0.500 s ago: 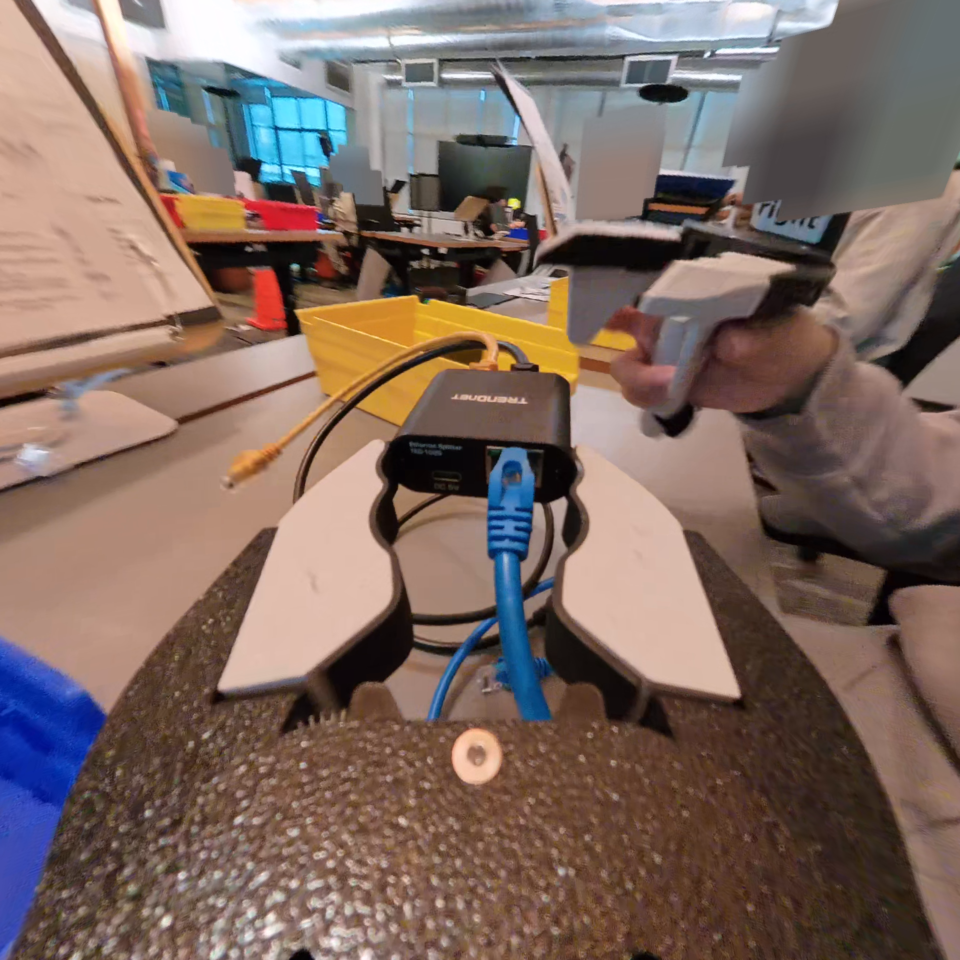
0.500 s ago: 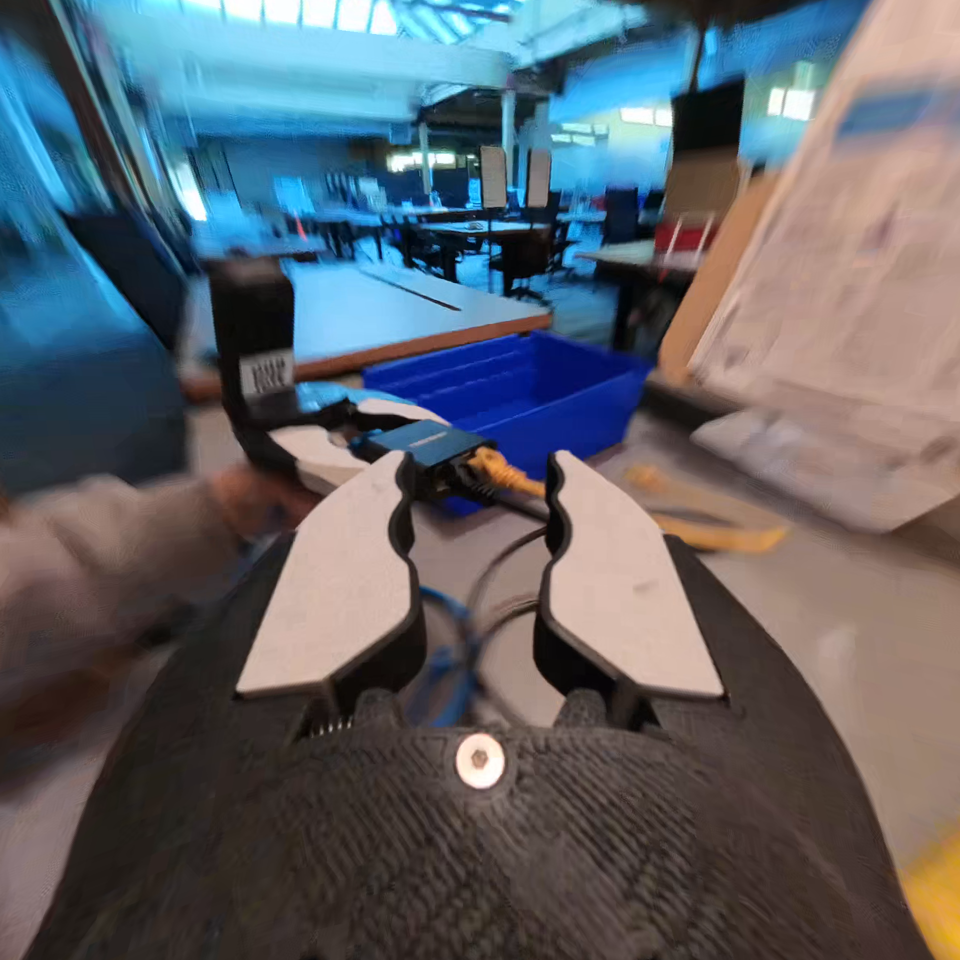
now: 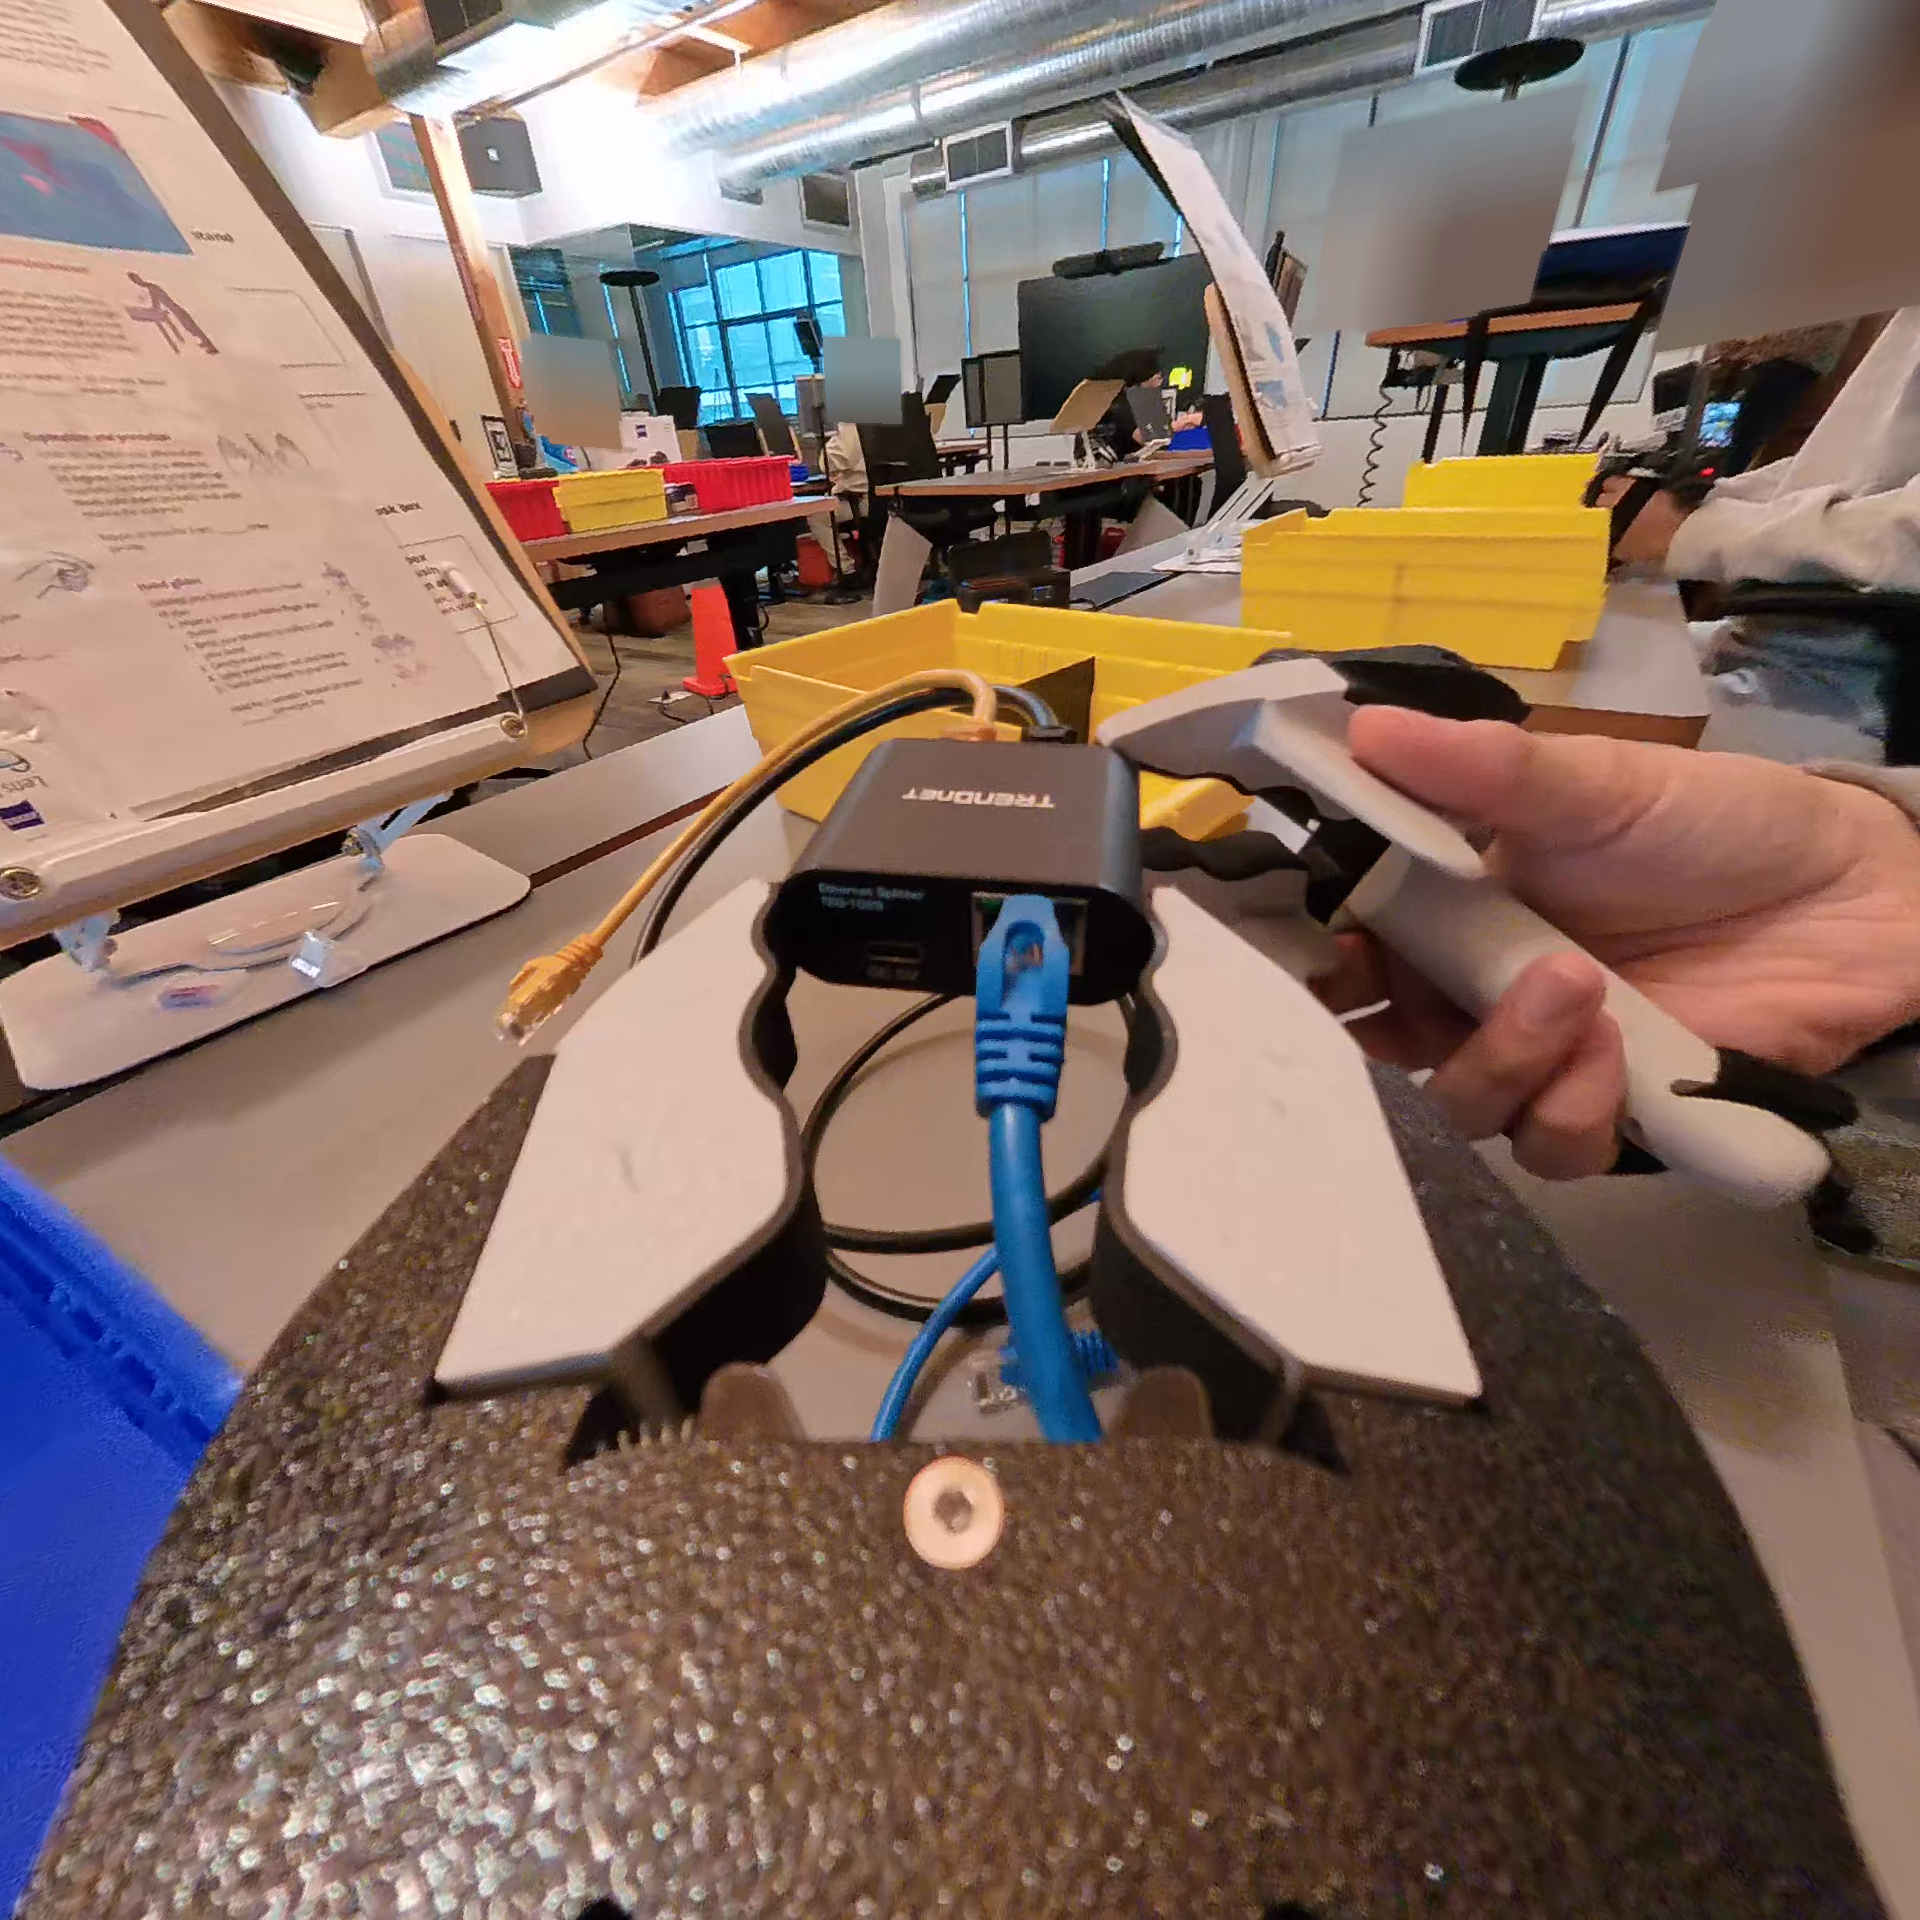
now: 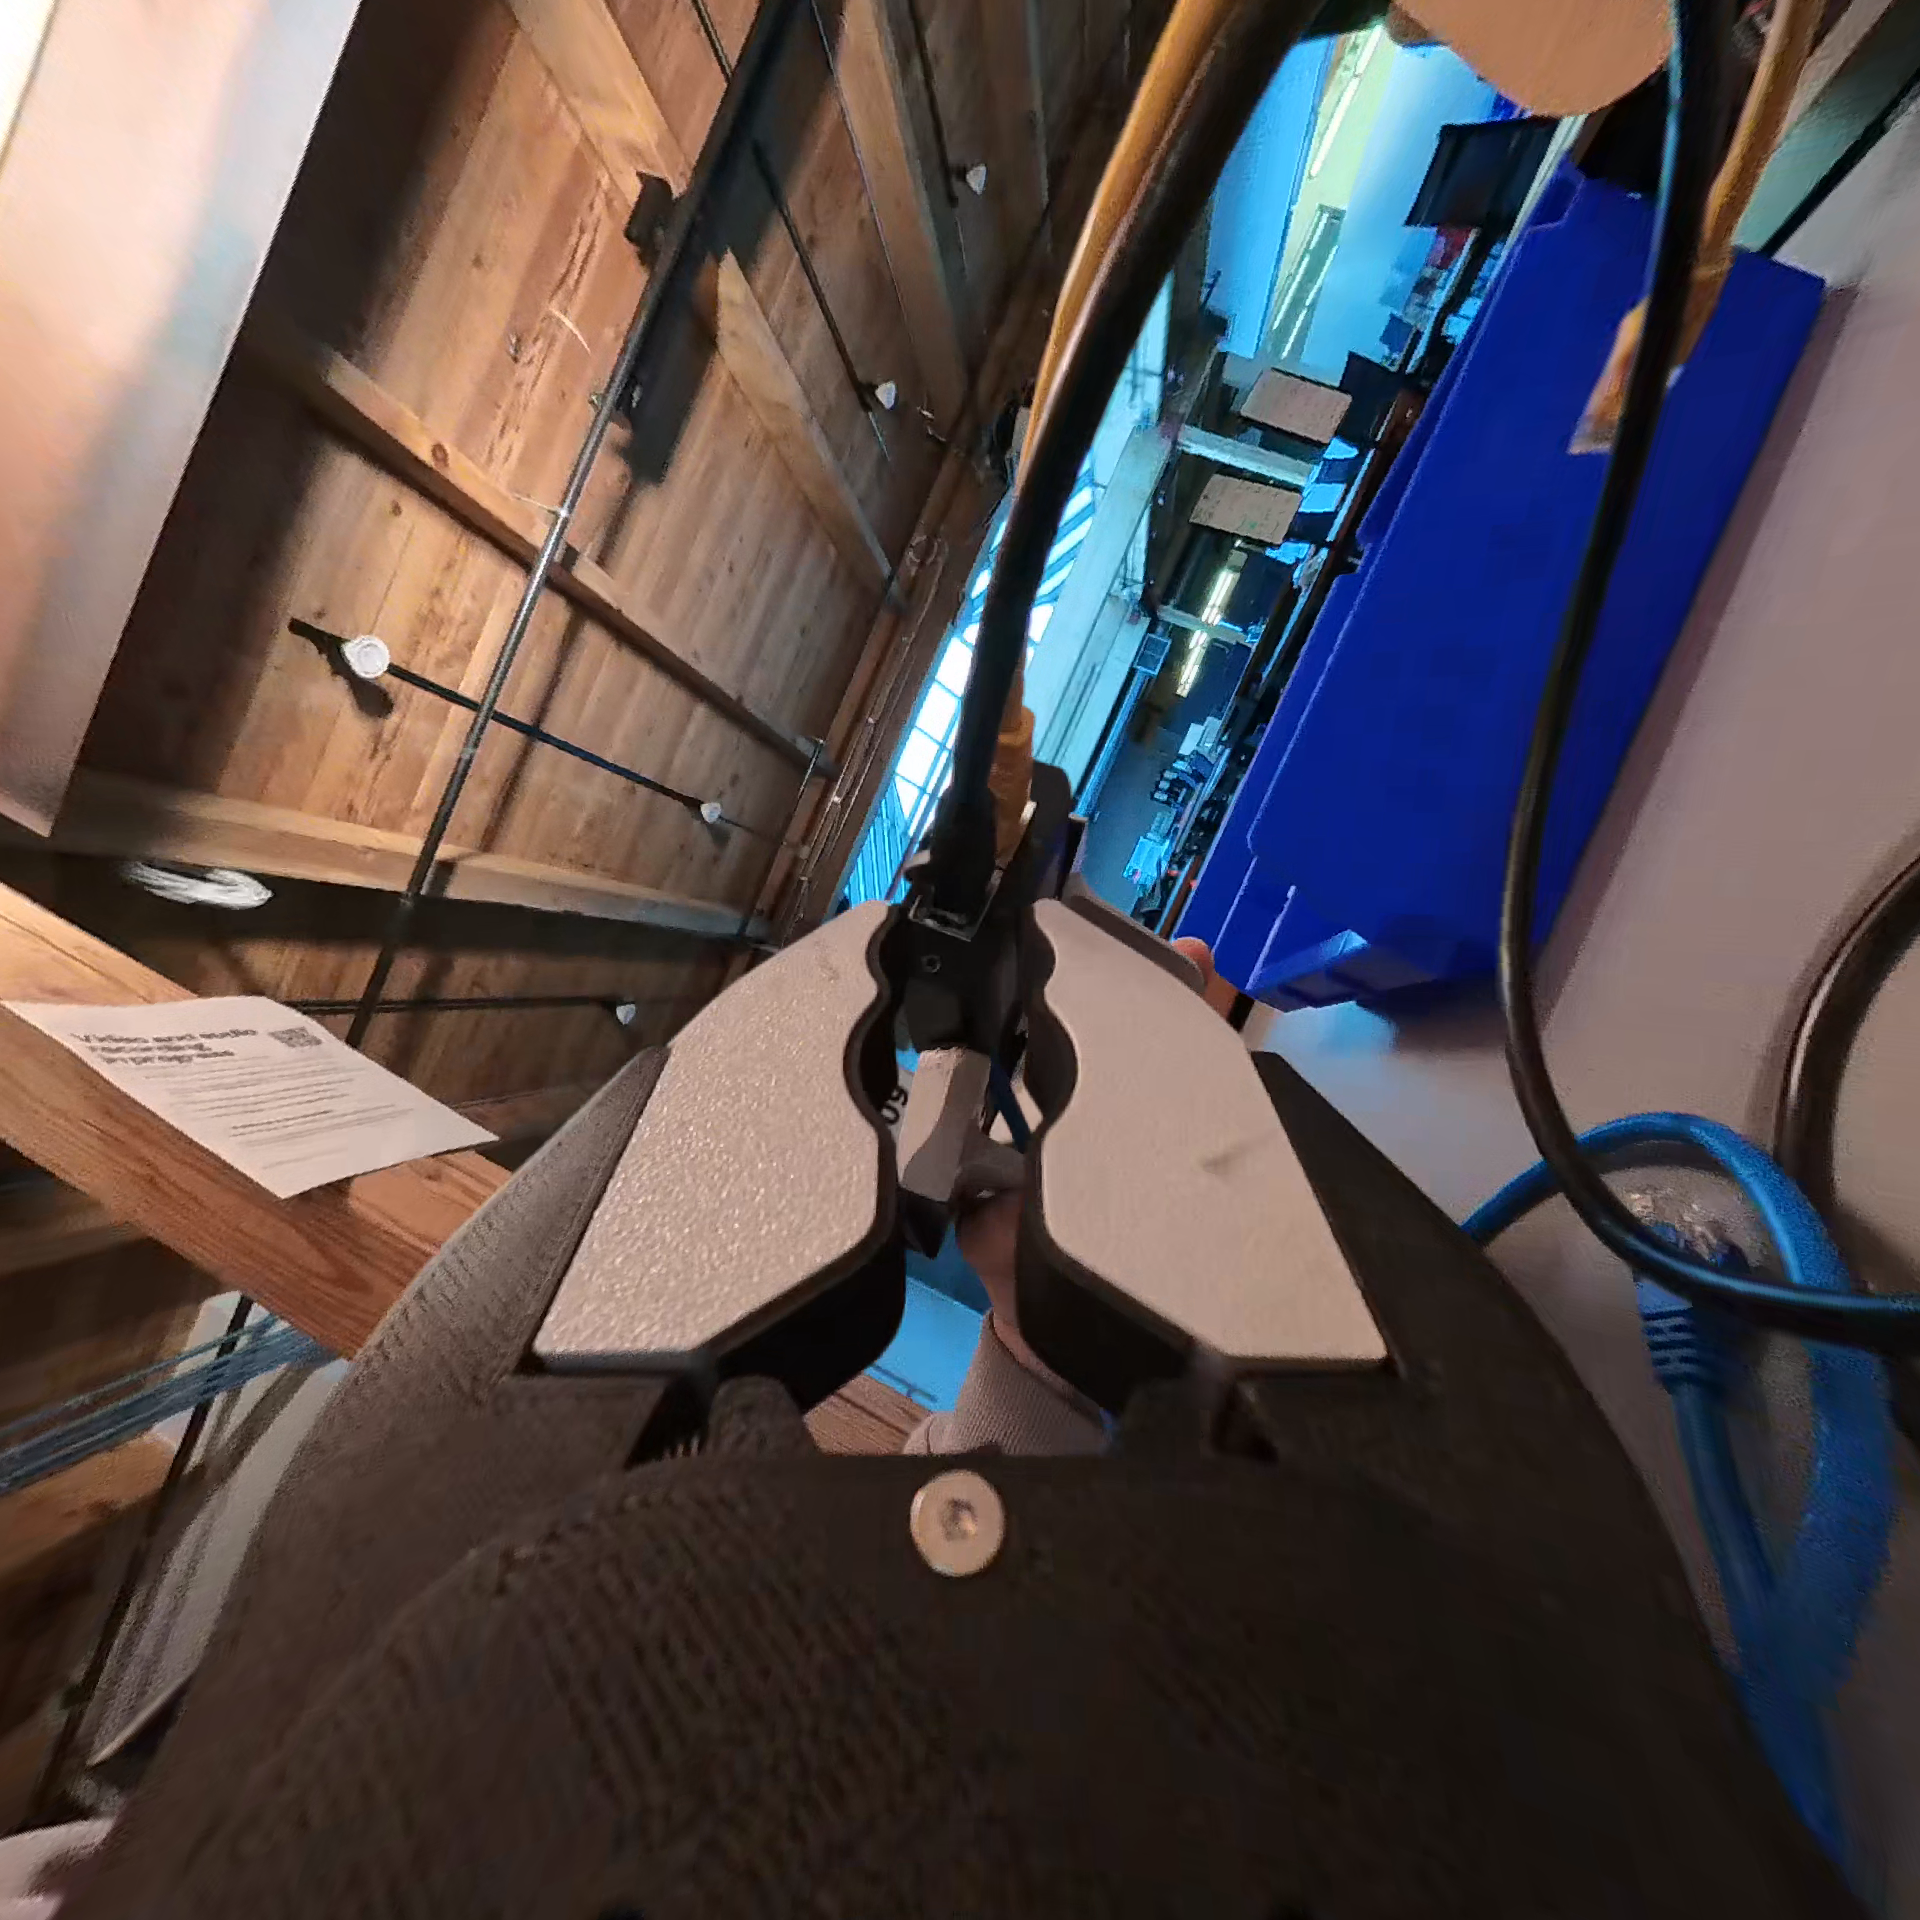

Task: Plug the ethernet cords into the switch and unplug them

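Left tool (image 3: 961,940) closed on the black switch (image 3: 966,821), one fingertip pressed to each side, the box apparently held up off the desk (image 3: 260,1143). Blue cord (image 3: 1023,1039) seated in the front port. At the back, a yellow cord (image 3: 727,810) and a black cord (image 4: 997,665), the yellow one's far plug (image 3: 540,987) dangling free.

Right tool (image 4: 961,935) narrowed to a slim gap around the black cord's plug at the rear of the switch. Cannot tell whether actually pinching it or just bracketing it.

Likely step: pulling that rear plug.

Risks from here:
- Tugging without the latch pressed, so jamming the plug or dragging the whole switch out of the left tool's light side grip.
- Pulling off-axis (right tool rolled well over relative to the desk), so levering the plug against its port.
- Snagging the yellow cord lying right beside the black one and yanking both.
- Jerking the switch backward, so straining the blue cord in front.
- Catching the slack cord loops beneath the switch on the way out.
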### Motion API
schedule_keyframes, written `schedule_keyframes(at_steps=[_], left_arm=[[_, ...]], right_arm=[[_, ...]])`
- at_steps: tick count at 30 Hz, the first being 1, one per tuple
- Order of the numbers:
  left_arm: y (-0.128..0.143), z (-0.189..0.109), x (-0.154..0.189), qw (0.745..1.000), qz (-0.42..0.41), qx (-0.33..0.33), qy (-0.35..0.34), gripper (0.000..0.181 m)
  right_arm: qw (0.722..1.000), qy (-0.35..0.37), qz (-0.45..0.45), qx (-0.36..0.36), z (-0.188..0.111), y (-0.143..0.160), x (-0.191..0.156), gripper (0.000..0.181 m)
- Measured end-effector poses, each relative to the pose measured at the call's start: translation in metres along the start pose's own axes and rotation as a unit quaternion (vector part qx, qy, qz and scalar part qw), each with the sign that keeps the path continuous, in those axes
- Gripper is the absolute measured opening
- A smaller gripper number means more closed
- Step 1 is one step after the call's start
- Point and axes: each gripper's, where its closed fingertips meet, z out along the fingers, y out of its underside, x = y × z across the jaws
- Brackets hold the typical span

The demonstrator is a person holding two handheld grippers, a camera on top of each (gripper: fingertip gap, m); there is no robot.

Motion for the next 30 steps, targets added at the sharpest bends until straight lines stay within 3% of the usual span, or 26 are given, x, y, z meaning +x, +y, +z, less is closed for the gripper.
schedule_keyframes(at_steps=[9, 12, 18, 24, 30], left_arm=[[0.003, 0.01, 0.004, 0.999, 0.031, -0.009, -0.033, 0.062], [0.005, 0.011, 0.004, 0.999, 0.035, -0.012, -0.039, 0.062], [0.009, 0.013, 0.01, 0.997, 0.048, -0.018, -0.05, 0.062], [0.016, 0.008, 0.015, 0.997, 0.042, -0.007, -0.059, 0.061], [0.031, 0.012, 0.026, 0.998, 0.056, -0.008, -0.042, 0.061]], right_arm=[[0.998, 0.008, 0.016, 0.058, -0.006, -0.013, 0.003, 0.016], [0.998, 0.027, 0.019, 0.061, -0.007, -0.016, 0.007, 0.034], [0.998, 0.024, 0.013, 0.059, -0.009, -0.017, 0.006, 0.016], [0.997, 0.046, 0.004, 0.056, -0.014, -0.008, 0.011, 0.016], [0.992, 0.081, 0.006, 0.099, -0.032, -0.004, 0.021, 0.015]])
